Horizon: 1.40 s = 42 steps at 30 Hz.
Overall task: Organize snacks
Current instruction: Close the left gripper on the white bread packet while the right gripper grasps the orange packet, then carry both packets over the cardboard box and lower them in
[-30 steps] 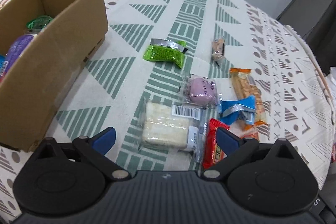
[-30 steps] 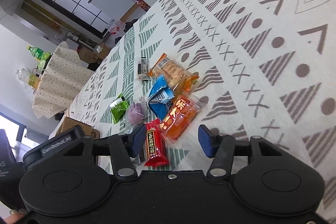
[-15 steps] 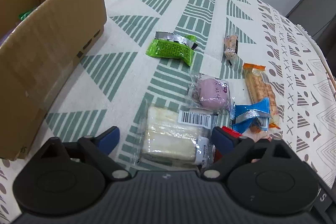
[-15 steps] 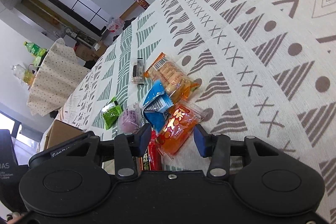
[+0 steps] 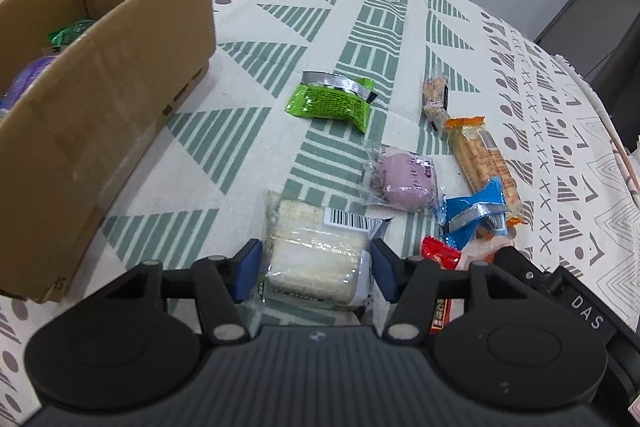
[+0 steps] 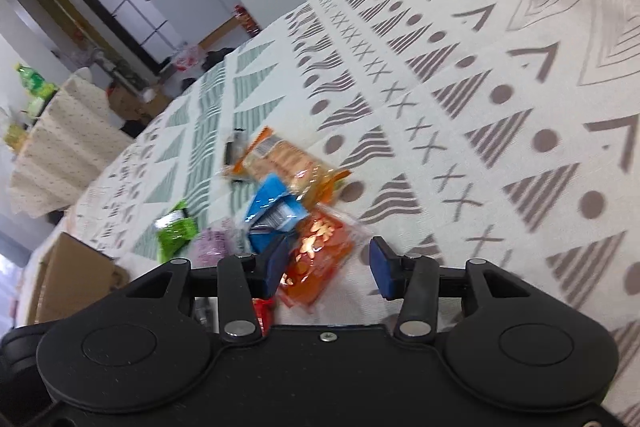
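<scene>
Two grippers low: left gripper (image 5: 316, 269) fingers apart, straddling the white wafer pack (image 5: 316, 253), long axis pointing fwd. Right gripper (image 6: 328, 267) fingers apart over the orange packet (image 6: 318, 261) on the tabletop (image 6: 480, 67).

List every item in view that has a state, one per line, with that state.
cardboard box: open, snacks inside
white snack pack: flat on the cloth, between the left fingers
left gripper: open, straddling the white pack
orange packet: lying between the right fingers
right gripper: open
green packet: lying flat, sealed
</scene>
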Tool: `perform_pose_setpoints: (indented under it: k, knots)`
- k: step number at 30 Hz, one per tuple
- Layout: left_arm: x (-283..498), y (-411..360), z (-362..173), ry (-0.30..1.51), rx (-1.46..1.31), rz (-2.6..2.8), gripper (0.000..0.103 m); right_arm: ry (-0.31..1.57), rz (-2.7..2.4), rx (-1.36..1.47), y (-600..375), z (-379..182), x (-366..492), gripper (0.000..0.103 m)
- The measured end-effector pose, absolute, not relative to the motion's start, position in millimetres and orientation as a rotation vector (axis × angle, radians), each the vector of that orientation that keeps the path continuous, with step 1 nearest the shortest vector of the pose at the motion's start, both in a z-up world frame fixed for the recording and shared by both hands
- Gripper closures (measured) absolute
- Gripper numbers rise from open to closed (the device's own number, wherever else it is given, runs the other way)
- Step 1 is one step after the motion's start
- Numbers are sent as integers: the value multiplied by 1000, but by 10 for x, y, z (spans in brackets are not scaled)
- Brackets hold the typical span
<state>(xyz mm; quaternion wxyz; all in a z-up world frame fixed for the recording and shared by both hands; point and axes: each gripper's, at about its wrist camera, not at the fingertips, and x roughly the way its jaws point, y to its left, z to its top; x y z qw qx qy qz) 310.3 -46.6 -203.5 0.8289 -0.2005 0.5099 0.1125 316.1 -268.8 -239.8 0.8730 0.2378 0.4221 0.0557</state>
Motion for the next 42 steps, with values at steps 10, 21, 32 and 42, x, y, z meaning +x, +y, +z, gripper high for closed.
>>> perform_pose_setpoints:
  k: [10, 21, 32, 42]
  knots:
    - [3072, -375, -2007, 1066, -419, 260, 46, 865, 102, 467, -2538, -2415, 3232, 51]
    - [3005, -427, -1820, 1050, -380, 210, 47, 895, 120, 392, -2541, -2379, 3097, 79]
    - [2768, -358, -1509, 995, -391, 153, 47, 904, 128, 369, -2584, -2179, 2768, 86]
    - [2502, -98, -1229, 923, -420, 128, 48, 842, 135, 436, -2601, -1931, 2334, 86]
